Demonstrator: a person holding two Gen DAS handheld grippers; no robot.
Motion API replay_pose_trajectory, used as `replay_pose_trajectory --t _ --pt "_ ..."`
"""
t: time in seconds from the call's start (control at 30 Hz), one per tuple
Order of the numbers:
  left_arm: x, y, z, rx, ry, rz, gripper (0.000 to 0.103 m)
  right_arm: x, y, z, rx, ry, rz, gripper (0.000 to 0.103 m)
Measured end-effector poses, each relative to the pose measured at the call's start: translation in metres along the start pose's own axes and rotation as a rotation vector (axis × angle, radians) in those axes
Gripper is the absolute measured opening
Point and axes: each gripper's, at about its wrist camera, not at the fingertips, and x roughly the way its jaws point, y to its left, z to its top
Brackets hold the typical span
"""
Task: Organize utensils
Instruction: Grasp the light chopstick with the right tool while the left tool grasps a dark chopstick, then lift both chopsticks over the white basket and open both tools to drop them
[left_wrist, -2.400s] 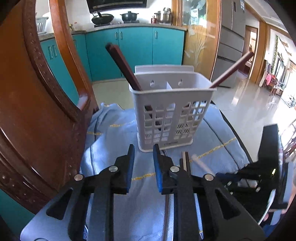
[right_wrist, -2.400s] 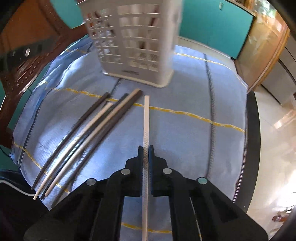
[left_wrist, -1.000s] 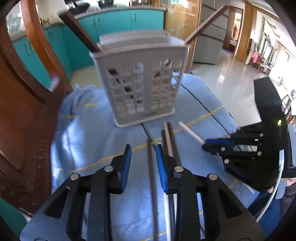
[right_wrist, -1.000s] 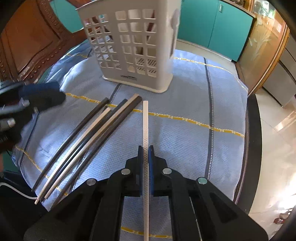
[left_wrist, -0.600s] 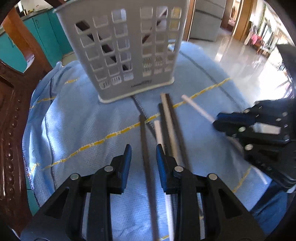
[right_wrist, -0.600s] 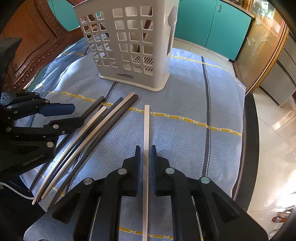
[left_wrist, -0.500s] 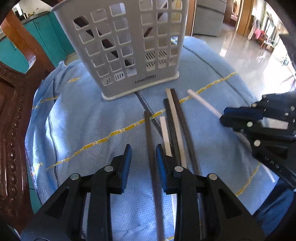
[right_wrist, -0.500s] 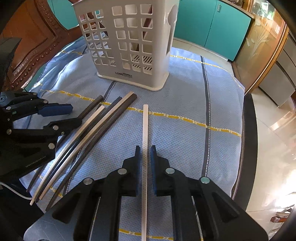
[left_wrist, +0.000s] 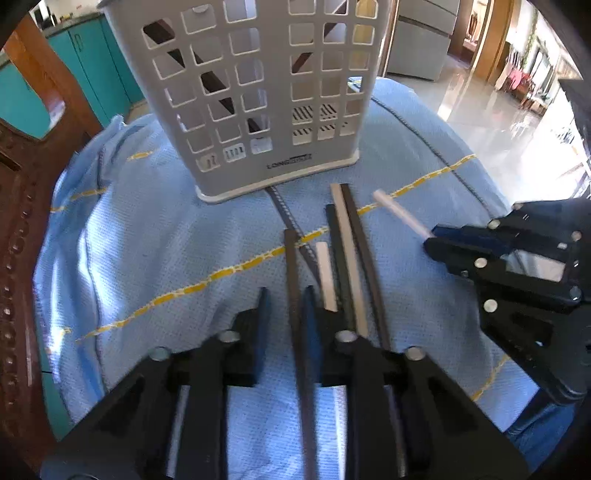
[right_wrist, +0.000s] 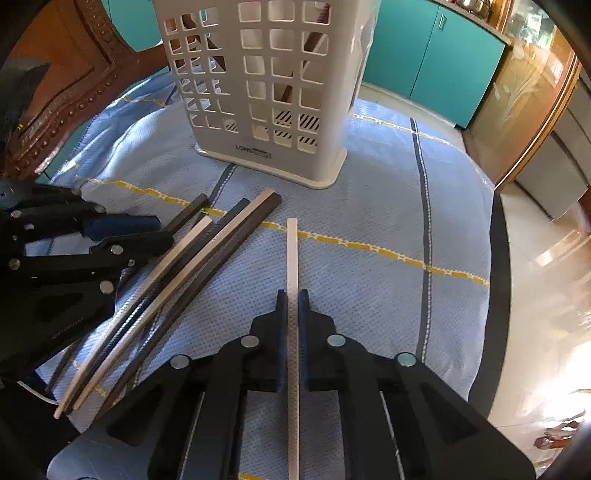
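A white slotted utensil basket (left_wrist: 255, 96) (right_wrist: 266, 92) stands on the blue cloth with brown chopsticks inside. Several dark and pale chopsticks (right_wrist: 207, 254) lie side by side on the cloth in front of it. My left gripper (left_wrist: 283, 295) is open and straddles the leftmost dark chopstick (left_wrist: 291, 266), which lies between its jaws close to the right one. My right gripper (right_wrist: 291, 295) is shut on a white chopstick (right_wrist: 291, 251) that points toward the basket. The left gripper also shows in the right wrist view (right_wrist: 147, 230).
A blue cloth with yellow stripes (right_wrist: 388, 236) covers the round table. A carved wooden chair (left_wrist: 18, 184) stands at the left. Teal cabinets (right_wrist: 424, 55) and a shiny floor lie beyond. The table's dark edge (right_wrist: 498, 295) is at the right.
My left gripper dropped from near the basket down over the leftmost dark chopstick. My right gripper's jaws eased apart around the white chopstick, then closed on it again.
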Motion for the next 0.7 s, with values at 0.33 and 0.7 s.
replay_pose_trajectory --t 0.33,0.7 --pt "-0.058 0.01 0.001 -0.042 -0.21 0.065 0.007 -0.065 -0.009 -0.002 0.012 -0.212 0.035 0.006" --pt "-0.205 0.009 -0.018 -0.11 -0.71 0.071 0.007 -0.173 -0.035 -0.026 0.112 -0.637 0.062 0.006"
